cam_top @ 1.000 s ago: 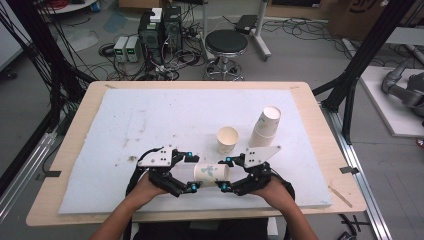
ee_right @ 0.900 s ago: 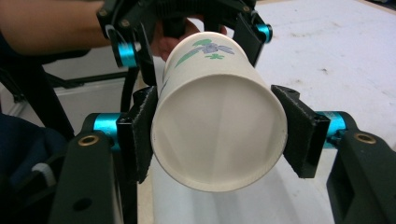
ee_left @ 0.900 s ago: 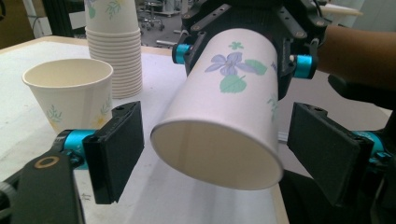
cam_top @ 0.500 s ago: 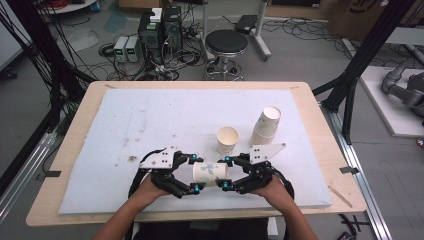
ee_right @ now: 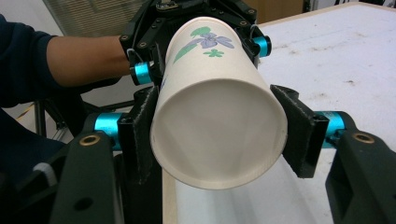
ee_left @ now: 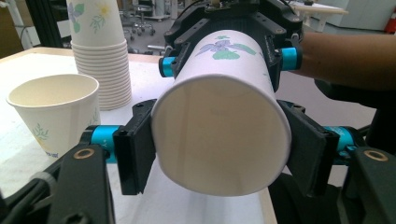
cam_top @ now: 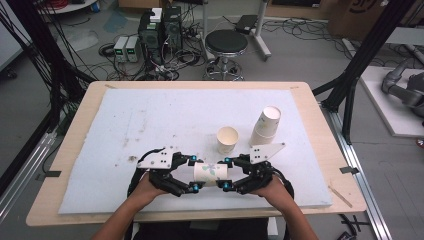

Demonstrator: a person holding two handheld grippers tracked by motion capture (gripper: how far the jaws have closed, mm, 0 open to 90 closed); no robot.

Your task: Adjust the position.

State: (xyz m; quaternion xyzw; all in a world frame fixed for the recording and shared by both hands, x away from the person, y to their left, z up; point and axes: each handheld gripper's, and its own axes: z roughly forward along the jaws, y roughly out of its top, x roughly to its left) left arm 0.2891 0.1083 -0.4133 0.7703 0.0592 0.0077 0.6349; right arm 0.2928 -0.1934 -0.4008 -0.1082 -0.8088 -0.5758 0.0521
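- A wooden table [cam_top: 70, 165] carries a white, stained mat [cam_top: 165, 115] over most of its top.
- An upright paper cup [cam_top: 227, 139] stands on the mat just beyond the right gripper [cam_top: 225, 174].
- A tilted stack of cups [cam_top: 265, 125] stands farther off, to that gripper's right.

Upright paper cup [cam_top: 227, 139] beside cup stack [cam_top: 265, 125]; stool [cam_top: 226, 43] behind table [cam_top: 75, 150].

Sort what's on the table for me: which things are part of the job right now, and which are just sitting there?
In the job:
- held cup, lying level between both tools
- left hand-held gripper, jaws just closed onto one end
- right hand-held gripper, shut on the other end

Lying about:
- single cup, upright
- cup stack
- foam mat
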